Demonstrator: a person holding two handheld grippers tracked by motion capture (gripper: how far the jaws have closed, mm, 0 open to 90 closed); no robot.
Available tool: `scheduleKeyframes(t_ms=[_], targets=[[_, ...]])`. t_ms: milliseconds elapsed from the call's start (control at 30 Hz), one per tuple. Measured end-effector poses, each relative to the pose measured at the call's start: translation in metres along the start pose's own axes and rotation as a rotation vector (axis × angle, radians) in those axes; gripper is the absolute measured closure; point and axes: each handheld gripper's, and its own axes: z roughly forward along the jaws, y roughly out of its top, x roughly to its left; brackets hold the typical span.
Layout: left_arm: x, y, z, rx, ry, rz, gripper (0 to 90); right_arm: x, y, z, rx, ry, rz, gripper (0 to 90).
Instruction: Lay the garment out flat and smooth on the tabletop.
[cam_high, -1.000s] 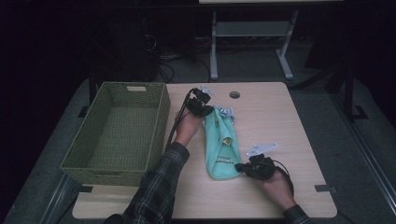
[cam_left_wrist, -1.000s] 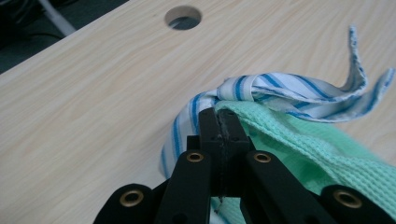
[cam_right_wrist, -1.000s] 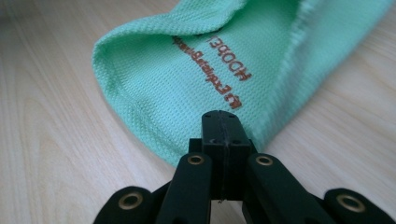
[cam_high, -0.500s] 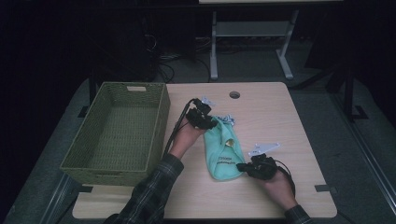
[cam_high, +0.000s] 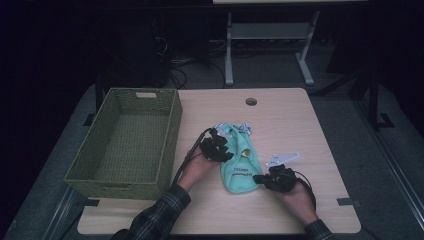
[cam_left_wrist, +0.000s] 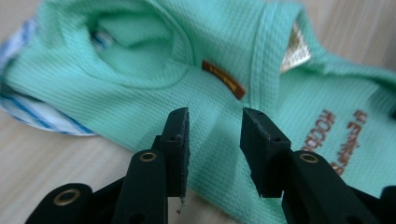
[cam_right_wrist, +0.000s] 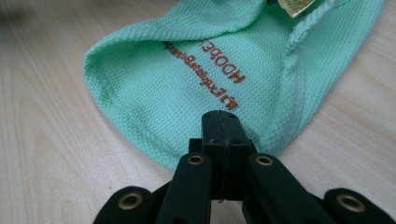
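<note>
Two grippers work on one small mint-green garment (cam_high: 239, 160) that lies flat on the wooden table (cam_high: 300, 125), just to the right of the green woven basket (cam_high: 131, 140). I take this basket as my landmark.

The garment is of a knitted, waffle-like cloth. It has a ribbed seam, a small brown label (cam_left_wrist: 223, 79) sewn near the neck opening, and brown printed letters (cam_right_wrist: 205, 70) on the lower part. A shiny paper tag (cam_left_wrist: 295, 51) sticks out at one edge. At the end farther from me a white cloth with blue stripes (cam_left_wrist: 42, 116) shows from under the green one.

My left gripper (cam_high: 216, 147) is at the side of the garment nearer to the basket. Its jaws have just been opening and now stand half apart above the green cloth, with a gap between the pads (cam_left_wrist: 180, 140); I see no cloth pinched there.

My right gripper (cam_high: 272, 179) is at the near end of the garment, on the side away from the basket. Its jaws are pressed together and they grip the hem of the green cloth.

The basket has nothing inside that I can see. A round hole (cam_high: 251, 101) is in the table, beyond the garment.
</note>
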Motion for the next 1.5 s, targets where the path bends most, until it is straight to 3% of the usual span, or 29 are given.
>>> scheduleKeyframes(t_ms=[67, 233, 267, 567, 700, 967, 1067, 1200, 1267, 1300, 1333, 1433, 1500], targets=[[-0.001, -0.003, 0.004, 0.005, 0.005, 0.006, 65.0, 0.0, 0.0, 0.0, 0.001, 0.002, 0.006, 90.0], [-0.001, -0.005, 0.003, -0.001, 0.01, 0.013, 87.3, 0.0, 0.0, 0.0, -0.001, 0.002, 0.007, 90.0], [-0.001, -0.005, 0.003, 0.0, 0.011, 0.014, 88.4, 0.0, 0.0, 0.0, 0.001, 0.002, 0.008, 90.0], [0.003, -0.006, -0.021, -0.053, 0.015, -0.018, 89.2, 0.001, 0.001, 0.0, 0.007, -0.013, 0.004, 90.0], [0.002, -0.014, -0.03, -0.033, 0.034, -0.033, 89.2, 0.0, 0.0, -0.001, 0.005, -0.025, 0.016, 90.0], [-0.003, -0.036, -0.04, 0.055, 0.08, -0.06, 88.6, -0.001, 0.0, -0.003, 0.009, -0.049, 0.031, 90.0], [-0.004, -0.04, -0.042, 0.037, 0.084, -0.069, 80.0, -0.001, 0.0, -0.004, 0.012, -0.048, 0.028, 90.0], [-0.011, -0.038, -0.052, -0.027, 0.063, -0.067, 74.5, -0.001, 0.0, -0.004, 0.01, -0.046, 0.025, 90.0], [-0.018, -0.035, -0.057, -0.057, 0.027, -0.05, 74.1, -0.001, 0.0, -0.004, 0.009, -0.047, 0.03, 90.0], [-0.018, -0.035, -0.057, -0.057, 0.027, -0.05, 74.2, -0.001, 0.0, -0.004, 0.01, -0.046, 0.027, 90.0], [-0.027, -0.035, -0.057, -0.053, -0.009, -0.028, 74.9, -0.001, 0.0, -0.004, 0.01, -0.048, 0.026, 90.0], [-0.04, -0.039, -0.051, -0.021, -0.048, 0.001, 76.1, -0.001, 0.0, -0.004, 0.011, -0.047, 0.027, 90.0], [-0.043, -0.041, -0.048, -0.004, -0.057, 0.01, 76.8, -0.001, 0.0, -0.004, 0.012, -0.049, 0.026, 90.0]])
